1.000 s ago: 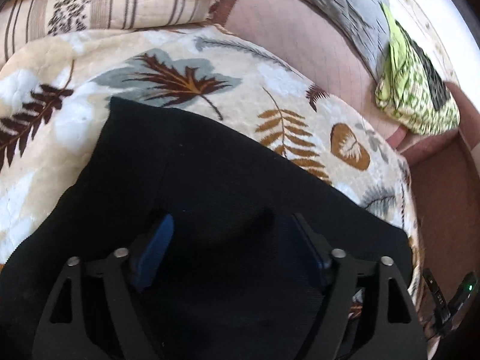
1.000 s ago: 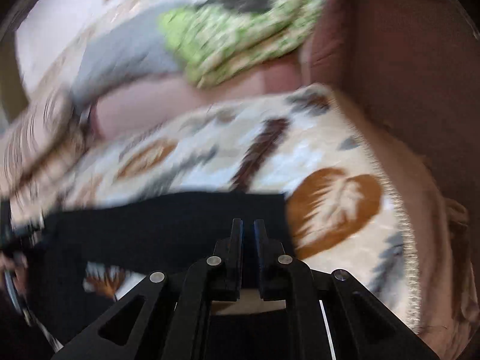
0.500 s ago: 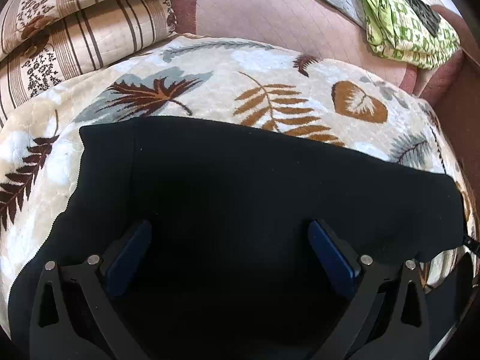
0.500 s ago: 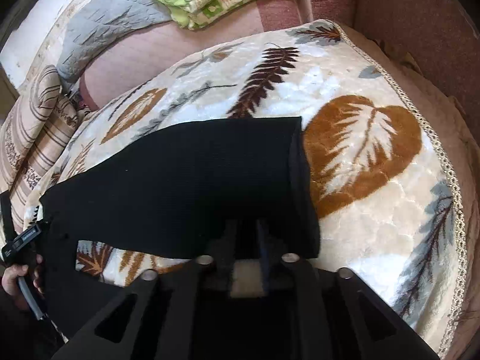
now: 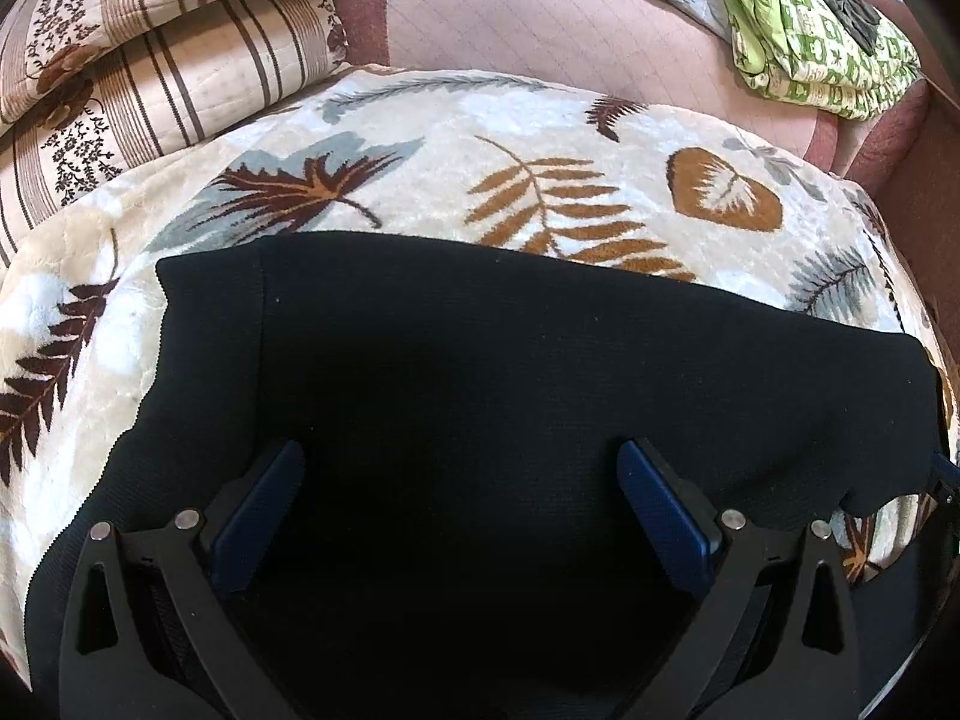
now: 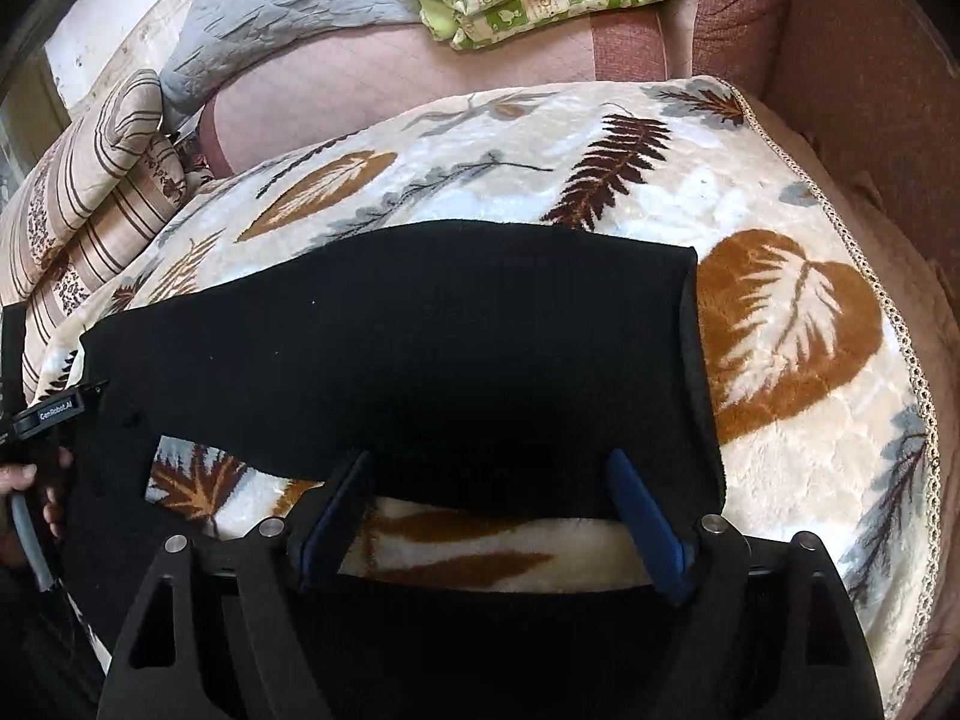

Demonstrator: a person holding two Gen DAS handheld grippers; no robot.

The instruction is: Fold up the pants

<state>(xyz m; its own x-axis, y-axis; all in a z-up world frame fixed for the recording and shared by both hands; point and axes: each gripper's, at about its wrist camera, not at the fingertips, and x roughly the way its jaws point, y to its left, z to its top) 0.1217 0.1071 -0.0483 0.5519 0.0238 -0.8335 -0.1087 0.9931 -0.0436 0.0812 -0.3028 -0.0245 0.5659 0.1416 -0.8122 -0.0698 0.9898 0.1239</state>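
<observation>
My black pants (image 6: 420, 348) lie flat on the leaf-print blanket (image 6: 798, 420), one leg laid over toward the other, so a first fold looks done. My left claw (image 5: 462, 510) and right claw (image 6: 489, 516) are both released, gripping nothing; crosswise folds remain.

I see open blanket (image 6: 798, 420) to the right of the pants (image 6: 420, 348), up to its trimmed edge; beyond it the sofa arm (image 6: 870, 90) rises as a wall. Ahead of the pants, bare blanket (image 5: 540, 138) runs to the backrest (image 5: 540, 18). A striped quilt (image 5: 120, 72) blocks the far left. Green bedding (image 5: 822, 42) blocks the far right corner.
</observation>
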